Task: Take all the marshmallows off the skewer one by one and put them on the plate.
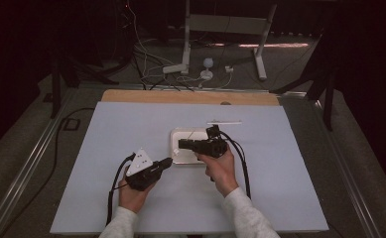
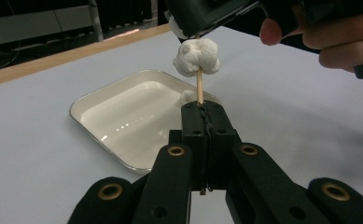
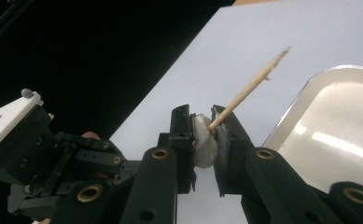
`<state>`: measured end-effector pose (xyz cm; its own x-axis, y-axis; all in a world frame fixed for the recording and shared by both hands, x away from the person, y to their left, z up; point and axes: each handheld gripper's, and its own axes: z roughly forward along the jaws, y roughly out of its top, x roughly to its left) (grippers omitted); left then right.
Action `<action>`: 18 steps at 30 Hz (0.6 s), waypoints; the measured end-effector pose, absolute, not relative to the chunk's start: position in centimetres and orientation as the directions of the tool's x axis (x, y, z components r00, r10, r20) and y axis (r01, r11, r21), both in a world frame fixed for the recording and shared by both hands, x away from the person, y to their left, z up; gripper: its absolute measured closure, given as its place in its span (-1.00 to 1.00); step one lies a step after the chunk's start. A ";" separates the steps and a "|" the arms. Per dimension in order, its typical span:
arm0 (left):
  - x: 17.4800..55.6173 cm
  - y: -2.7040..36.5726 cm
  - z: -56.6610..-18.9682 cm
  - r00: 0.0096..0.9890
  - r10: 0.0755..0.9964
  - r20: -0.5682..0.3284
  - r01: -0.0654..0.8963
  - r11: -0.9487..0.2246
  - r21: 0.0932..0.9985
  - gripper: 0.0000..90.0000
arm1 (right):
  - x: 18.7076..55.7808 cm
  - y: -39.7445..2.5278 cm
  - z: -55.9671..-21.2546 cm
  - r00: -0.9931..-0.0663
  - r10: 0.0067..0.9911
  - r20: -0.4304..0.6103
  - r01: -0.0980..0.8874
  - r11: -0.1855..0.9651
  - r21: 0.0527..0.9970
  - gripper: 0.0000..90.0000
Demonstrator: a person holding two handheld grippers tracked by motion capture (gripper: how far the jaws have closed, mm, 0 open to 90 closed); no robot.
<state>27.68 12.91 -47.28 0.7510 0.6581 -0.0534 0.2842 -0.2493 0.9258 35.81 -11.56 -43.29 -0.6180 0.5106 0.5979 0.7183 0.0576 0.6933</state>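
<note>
Marshmallow, the soft white lumpy piece point(image 2: 196, 57), sits speared on a thin wooden skewer point(image 2: 199, 88) above the shallow white rectangular tray point(image 2: 123, 121), which lies near the middle of the pale blue-grey surface point(image 1: 106, 198). Your left gripper point(image 2: 203, 112) has its jaws pressed together on the lower end of the skewer and holds it roughly upright. Your right gripper point(image 3: 203, 135) is clamped on the marshmallow itself; in its own view the white lump point(image 3: 204, 142) is squeezed flat between the jaws, with the pointed end of the stick point(image 3: 249, 86) poking out toward 1 o'clock.

In the high view your left gripper point(image 1: 163, 164) points in from 8 o'clock of the tray point(image 1: 175, 157) and your right gripper point(image 1: 184, 144) reaches across it from 3 o'clock.

Treat the marshmallow as very light, spongy and probably tacky: it gives way under the jaws and could tear or cling to them, so squeeze its middle only as hard as you need. The skewer looks stiff but thin and likely to snap if bent sideways. Keep your hold low on the stick, near the left jaws, and push or pull straight along its length.
</note>
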 end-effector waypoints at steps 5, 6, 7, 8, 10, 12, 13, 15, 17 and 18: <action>27.7 13.1 -47.0 0.751 0.658 -0.052 0.275 -0.241 0.931 1.00 | 35.6 -11.4 -42.6 -0.636 0.522 0.568 0.687 0.050 0.725 0.78; 27.7 13.2 -47.0 0.751 0.659 -0.051 0.275 -0.241 0.931 1.00 | 35.7 -11.4 -42.5 -0.635 0.523 0.569 0.689 0.049 0.723 0.78; 27.7 13.2 -47.0 0.749 0.661 -0.048 0.275 -0.244 0.930 1.00 | 35.7 -11.3 -42.6 -0.635 0.521 0.570 0.689 0.049 0.723 0.79; 27.7 13.2 -47.0 0.748 0.662 -0.045 0.274 -0.247 0.929 1.00 | 35.8 -11.3 -42.6 -0.633 0.523 0.571 0.690 0.048 0.722 0.78; 27.7 13.2 -47.0 0.748 0.662 -0.043 0.274 -0.249 0.929 1.00 | 35.8 -11.3 -42.6 -0.631 0.524 0.572 0.691 0.044 0.722 0.79; 27.7 13.2 -47.0 0.748 0.662 -0.043 0.275 -0.250 0.928 1.00 | 35.9 -11.4 -42.6 -0.631 0.527 0.570 0.688 0.041 0.724 0.79; 27.7 13.2 -47.0 0.749 0.661 -0.045 0.275 -0.248 0.929 1.00 | 35.9 -11.5 -42.6 -0.629 0.527 0.571 0.689 0.038 0.724 0.79; 27.7 13.2 -47.0 0.750 0.660 -0.040 0.272 -0.252 0.929 1.00 | 35.8 -11.5 -42.5 -0.627 0.528 0.573 0.688 0.031 0.725 0.79; 27.7 13.2 -46.9 0.749 0.661 -0.040 0.272 -0.252 0.929 1.00 | 35.7 -11.6 -42.4 -0.628 0.534 0.567 0.681 0.024 0.732 0.79; 27.7 13.2 -46.9 0.749 0.661 -0.040 0.273 -0.253 0.928 1.00 | 35.7 -11.6 -42.4 -0.627 0.536 0.566 0.680 0.020 0.733 0.79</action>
<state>27.65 13.18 -46.92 0.7493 0.6611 -0.0396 0.2727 -0.2534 0.9281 35.71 -11.56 -42.37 -0.6265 0.5358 0.5660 0.6796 0.0200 0.7333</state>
